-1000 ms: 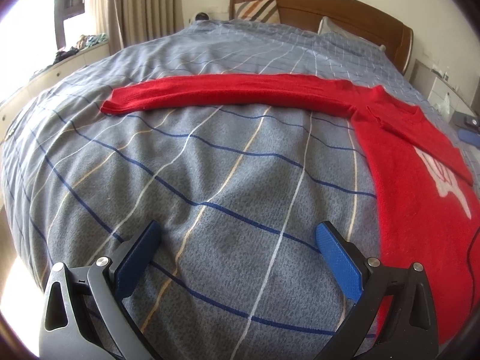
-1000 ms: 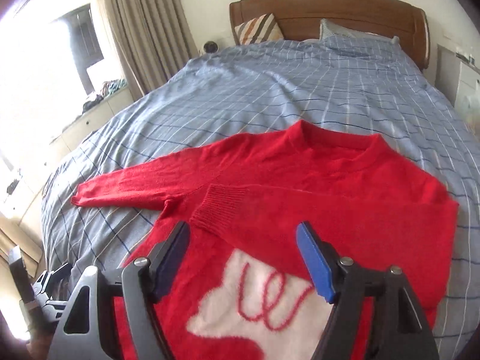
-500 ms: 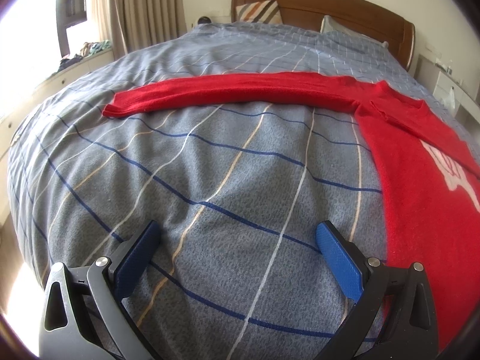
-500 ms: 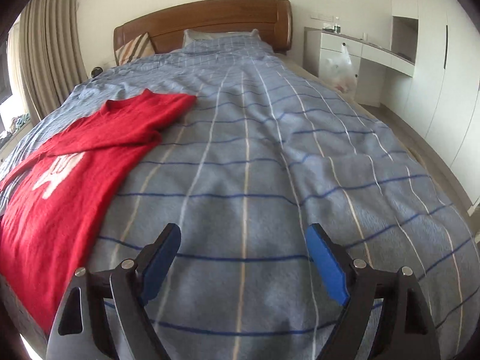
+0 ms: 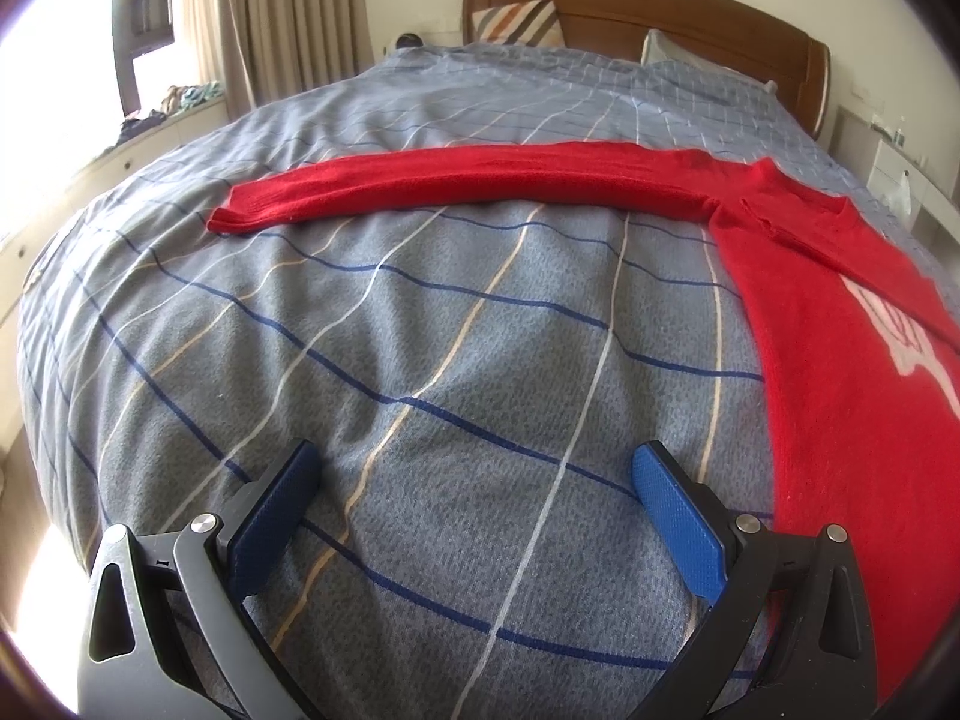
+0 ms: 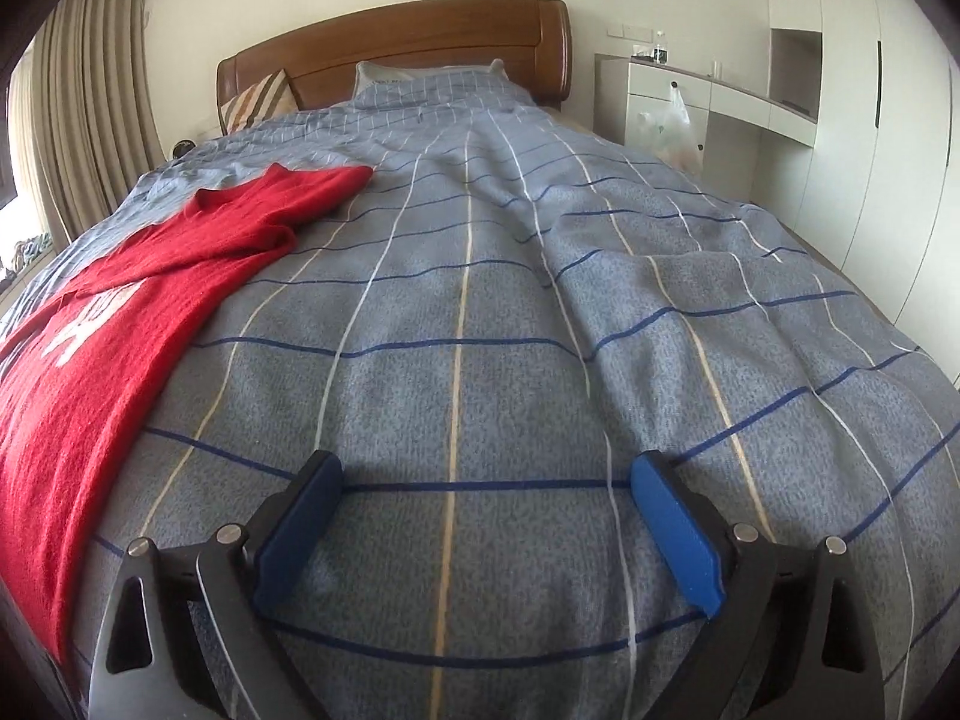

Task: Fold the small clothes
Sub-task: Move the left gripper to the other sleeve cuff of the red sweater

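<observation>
A red sweater (image 5: 840,324) with a white print lies flat on the grey-blue checked bedspread (image 5: 420,330). One long sleeve (image 5: 456,186) stretches out to the left; the other is folded across the chest. My left gripper (image 5: 477,468) hovers open over bare bedspread, left of the sweater's body and below the stretched sleeve. In the right wrist view the sweater (image 6: 120,324) lies at the left. My right gripper (image 6: 486,474) hangs over bare bedspread (image 6: 540,330) to the sweater's right, its jaws still opening with nothing between them.
A wooden headboard (image 6: 390,48) and pillows (image 6: 420,75) stand at the far end. Curtains (image 5: 288,18) and a window ledge run along the left. White drawers with a plastic bag (image 6: 672,120) and wardrobes (image 6: 870,120) line the right.
The right gripper has swung from above the sweater's chest to bare bedspread on its right and has widened. The left gripper has stayed in place.
</observation>
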Demonstrator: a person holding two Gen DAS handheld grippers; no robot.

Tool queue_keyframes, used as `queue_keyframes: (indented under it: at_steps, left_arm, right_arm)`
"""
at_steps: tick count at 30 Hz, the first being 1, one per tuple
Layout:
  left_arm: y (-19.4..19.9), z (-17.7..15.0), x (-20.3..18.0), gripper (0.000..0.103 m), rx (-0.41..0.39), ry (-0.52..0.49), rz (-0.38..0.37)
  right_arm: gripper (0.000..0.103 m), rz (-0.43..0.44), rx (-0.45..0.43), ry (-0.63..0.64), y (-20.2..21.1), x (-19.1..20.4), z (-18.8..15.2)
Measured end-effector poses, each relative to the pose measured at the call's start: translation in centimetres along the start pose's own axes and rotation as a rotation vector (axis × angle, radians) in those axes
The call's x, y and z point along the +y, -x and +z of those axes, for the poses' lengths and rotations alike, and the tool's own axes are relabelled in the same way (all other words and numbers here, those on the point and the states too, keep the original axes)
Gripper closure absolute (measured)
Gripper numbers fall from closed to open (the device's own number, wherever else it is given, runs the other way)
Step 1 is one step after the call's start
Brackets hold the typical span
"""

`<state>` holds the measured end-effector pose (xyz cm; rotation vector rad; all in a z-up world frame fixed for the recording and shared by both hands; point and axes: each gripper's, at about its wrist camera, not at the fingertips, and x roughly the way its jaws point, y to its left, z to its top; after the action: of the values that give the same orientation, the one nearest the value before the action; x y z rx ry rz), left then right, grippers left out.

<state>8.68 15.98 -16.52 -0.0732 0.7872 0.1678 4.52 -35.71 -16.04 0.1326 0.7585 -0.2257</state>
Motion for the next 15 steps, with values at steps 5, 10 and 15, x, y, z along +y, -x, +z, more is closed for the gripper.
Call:
queue_keyframes:
  at_steps: [5, 10, 15]
  left_arm:
    - [0.02, -0.24, -0.96, 0.0, -0.01, -0.036, 0.045]
    - [-0.07, -0.22, -0.53, 0.0, 0.006, -0.026, 0.017]
    - [0.04, -0.15, -0.64, 0.0, 0.015, -0.032, 0.012]
  right_arm:
    - [0.006, -0.006, -0.008, 0.004, 0.14, -0.04, -0.23]
    - [0.006, -0.007, -0.01, 0.005, 0.12, 0.03, -0.28]
    - [0.006, -0.007, -0.01, 0.005, 0.14, 0.0, -0.29]
